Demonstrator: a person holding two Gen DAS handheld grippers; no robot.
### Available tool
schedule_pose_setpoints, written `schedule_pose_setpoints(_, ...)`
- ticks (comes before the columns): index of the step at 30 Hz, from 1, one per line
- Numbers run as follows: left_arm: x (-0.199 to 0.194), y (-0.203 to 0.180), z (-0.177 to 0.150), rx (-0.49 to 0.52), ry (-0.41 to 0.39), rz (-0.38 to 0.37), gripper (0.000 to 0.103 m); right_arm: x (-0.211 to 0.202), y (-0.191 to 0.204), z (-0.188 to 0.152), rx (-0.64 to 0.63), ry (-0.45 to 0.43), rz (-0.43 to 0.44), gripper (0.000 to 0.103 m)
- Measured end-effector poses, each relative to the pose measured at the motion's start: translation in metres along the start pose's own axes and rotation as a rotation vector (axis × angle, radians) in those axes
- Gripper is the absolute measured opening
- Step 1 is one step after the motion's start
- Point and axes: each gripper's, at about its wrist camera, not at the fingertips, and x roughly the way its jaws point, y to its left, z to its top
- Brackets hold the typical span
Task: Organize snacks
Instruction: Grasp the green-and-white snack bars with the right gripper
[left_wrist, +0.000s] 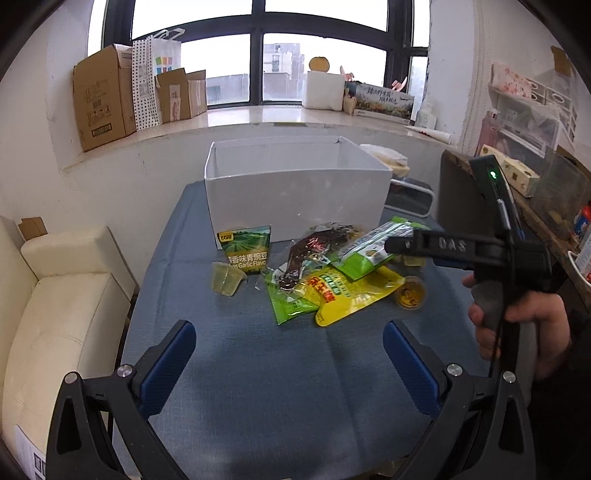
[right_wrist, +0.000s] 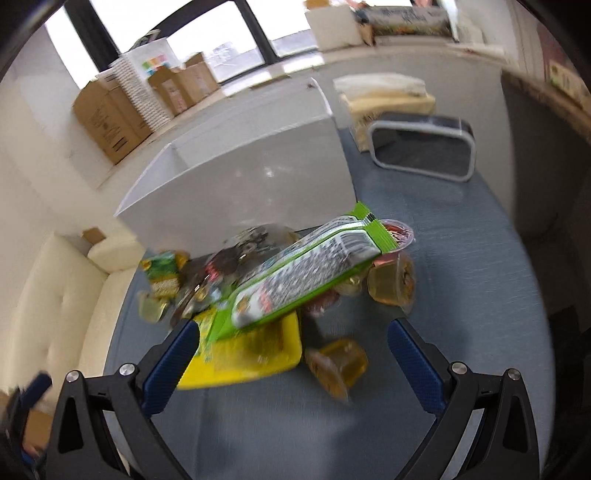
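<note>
Loosely piled before the white box (left_wrist: 295, 192), snack packets lie on the blue cloth (left_wrist: 277, 369); a green packet (right_wrist: 306, 273) lies topmost. Best approach: right gripper (right_wrist: 291, 347), fingers spread, lowers squarely around it. Left gripper (left_wrist: 288, 350) hovers spread, empty. Only the left view shows the box's interior; only the right, a red-lidded cup (right_wrist: 399, 232).

Glossy plastic snack packets (left_wrist: 347, 291), matt blue tablecloth (left_wrist: 280, 369)
</note>
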Motion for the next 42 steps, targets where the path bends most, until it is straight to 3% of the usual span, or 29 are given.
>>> schedule_pose_setpoints(7,0.019,-0.001,-0.001,0.000,0.032,-0.022,0.103,0.029,-0.018,0.016,0.162,0.011,0.066,0.103)
schedule_pose_setpoints(9,0.024,-0.002,-0.003,0.003,0.041,-0.013,0.103,0.034,-0.021,0.017,0.178,0.012,0.095,0.098)
schedule_pose_setpoints(11,0.027,-0.001,-0.004,0.001,0.047,-0.013,0.103,0.037,-0.023,0.017,0.178,0.002,0.095,0.072)
schedule_pose_setpoints(13,0.028,0.000,-0.004,-0.001,0.049,-0.015,0.103,0.042,-0.023,0.018,0.160,0.021,0.083,0.053)
schedule_pose_setpoints(20,0.030,0.000,-0.003,0.006,0.049,-0.008,0.103,0.033,-0.020,0.017,0.129,-0.016,0.112,0.032)
schedule_pose_setpoints(28,0.028,0.000,0.001,0.004,0.039,0.008,0.103,0.006,-0.014,0.021,0.064,-0.071,0.090,0.021)
schedule_pose_setpoints(42,0.026,-0.012,0.006,0.012,0.017,0.007,0.103,-0.050,-0.020,0.011,0.040,-0.129,0.157,0.020)
